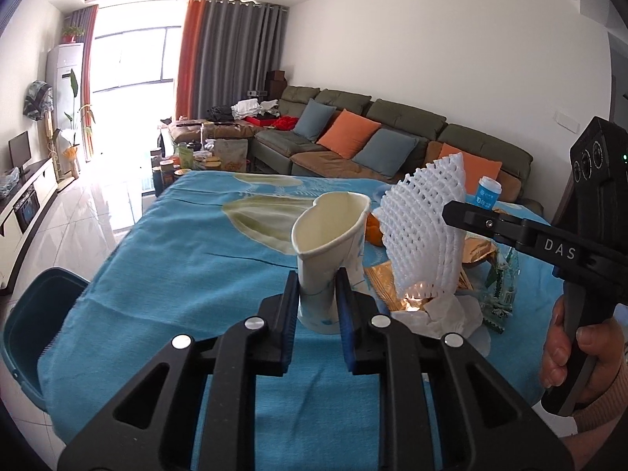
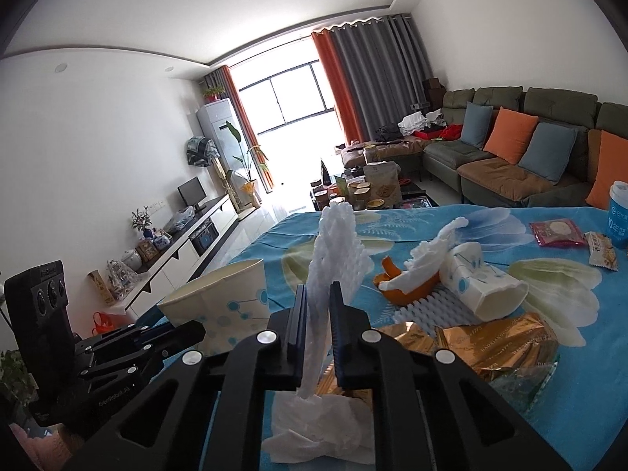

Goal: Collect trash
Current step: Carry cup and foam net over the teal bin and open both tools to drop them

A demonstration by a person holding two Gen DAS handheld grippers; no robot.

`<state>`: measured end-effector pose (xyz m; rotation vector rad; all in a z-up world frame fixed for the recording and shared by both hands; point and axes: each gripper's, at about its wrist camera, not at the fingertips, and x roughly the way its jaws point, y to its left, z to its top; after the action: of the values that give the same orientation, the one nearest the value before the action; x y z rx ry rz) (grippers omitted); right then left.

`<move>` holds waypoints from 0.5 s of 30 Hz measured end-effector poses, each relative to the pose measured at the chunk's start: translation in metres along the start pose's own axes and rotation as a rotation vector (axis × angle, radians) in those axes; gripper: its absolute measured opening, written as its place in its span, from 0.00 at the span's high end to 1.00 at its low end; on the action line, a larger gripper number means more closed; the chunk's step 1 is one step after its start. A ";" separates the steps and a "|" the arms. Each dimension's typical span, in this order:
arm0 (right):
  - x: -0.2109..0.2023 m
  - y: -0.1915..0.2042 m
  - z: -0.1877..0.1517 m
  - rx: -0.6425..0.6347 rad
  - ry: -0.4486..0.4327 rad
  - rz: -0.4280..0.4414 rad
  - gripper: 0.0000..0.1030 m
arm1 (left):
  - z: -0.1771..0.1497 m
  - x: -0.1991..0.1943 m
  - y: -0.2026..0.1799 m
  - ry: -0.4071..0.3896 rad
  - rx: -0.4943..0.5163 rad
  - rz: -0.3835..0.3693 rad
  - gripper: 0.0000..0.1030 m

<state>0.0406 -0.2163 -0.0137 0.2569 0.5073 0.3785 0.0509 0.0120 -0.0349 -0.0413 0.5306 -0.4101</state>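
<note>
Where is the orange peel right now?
In the right wrist view the orange peel lies on the blue cloth, right of the held foam net, against the tipped paper cup.

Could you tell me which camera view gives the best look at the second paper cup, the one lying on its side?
The right wrist view: the tipped paper cup lies in plain sight on the blue tablecloth, open mouth toward the camera, beside the orange peel. In the left wrist view I cannot make it out; the foam net blocks that area.

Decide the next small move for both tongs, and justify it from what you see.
Probably lift both clear and carry them left toward the teal bin: the left tongs already pinch the paper cup, and the right tongs clamp the foam net.
</note>
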 end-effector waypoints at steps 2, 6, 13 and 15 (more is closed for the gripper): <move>0.001 0.007 0.004 -0.014 -0.006 0.019 0.90 | 0.000 -0.008 0.008 -0.009 -0.009 0.015 0.81; 0.006 0.025 0.010 -0.043 -0.010 0.069 0.90 | 0.002 -0.021 0.021 -0.021 -0.027 0.056 0.81; 0.030 0.057 0.019 -0.075 0.011 0.176 0.90 | 0.000 -0.041 0.052 -0.024 -0.059 0.150 0.81; 0.038 0.066 0.021 -0.085 0.020 0.206 0.90 | -0.001 -0.046 0.062 -0.024 -0.074 0.179 0.81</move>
<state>0.0637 -0.1441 0.0100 0.2235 0.4847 0.6027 0.0373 0.0874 -0.0218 -0.0694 0.5213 -0.2147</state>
